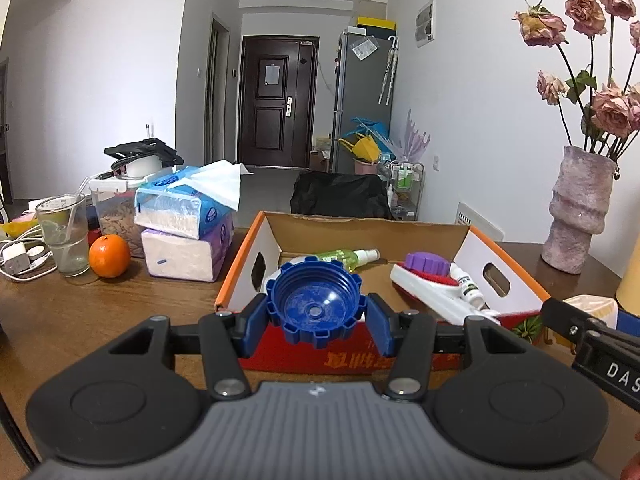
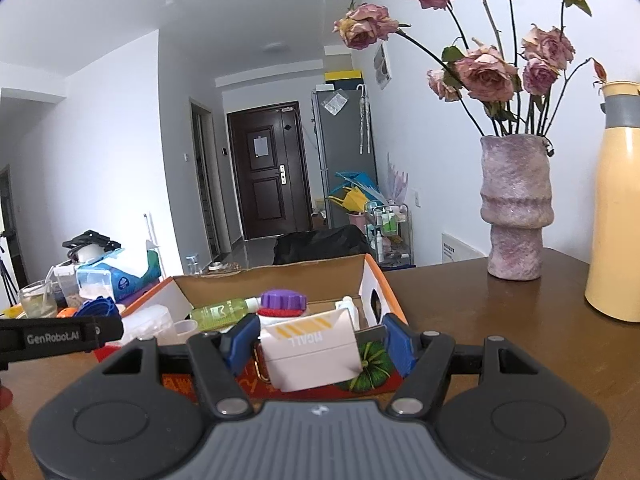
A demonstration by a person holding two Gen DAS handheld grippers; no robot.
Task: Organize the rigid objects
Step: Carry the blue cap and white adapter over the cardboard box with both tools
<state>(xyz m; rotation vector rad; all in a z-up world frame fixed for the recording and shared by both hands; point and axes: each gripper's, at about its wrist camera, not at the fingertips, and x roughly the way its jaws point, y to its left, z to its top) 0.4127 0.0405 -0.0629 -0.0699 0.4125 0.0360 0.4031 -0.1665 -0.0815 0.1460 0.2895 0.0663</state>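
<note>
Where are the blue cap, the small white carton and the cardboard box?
blue cap [image 1: 314, 307], left wrist view, on its hollow inner face.
white carton [image 2: 308, 350], right wrist view, on its front face.
cardboard box [image 1: 478, 252], left wrist view, on its right inner wall.

Orange [image 1: 109, 256] beside glass [image 1: 66, 234]; stacked tissue packs [image 1: 186, 224]; vase [image 2: 516, 206] with dried roses; yellow flask [image 2: 614, 208] near.

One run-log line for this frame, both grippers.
left gripper: shut on blue cap | right gripper: shut on white box | both near cardboard box
</note>
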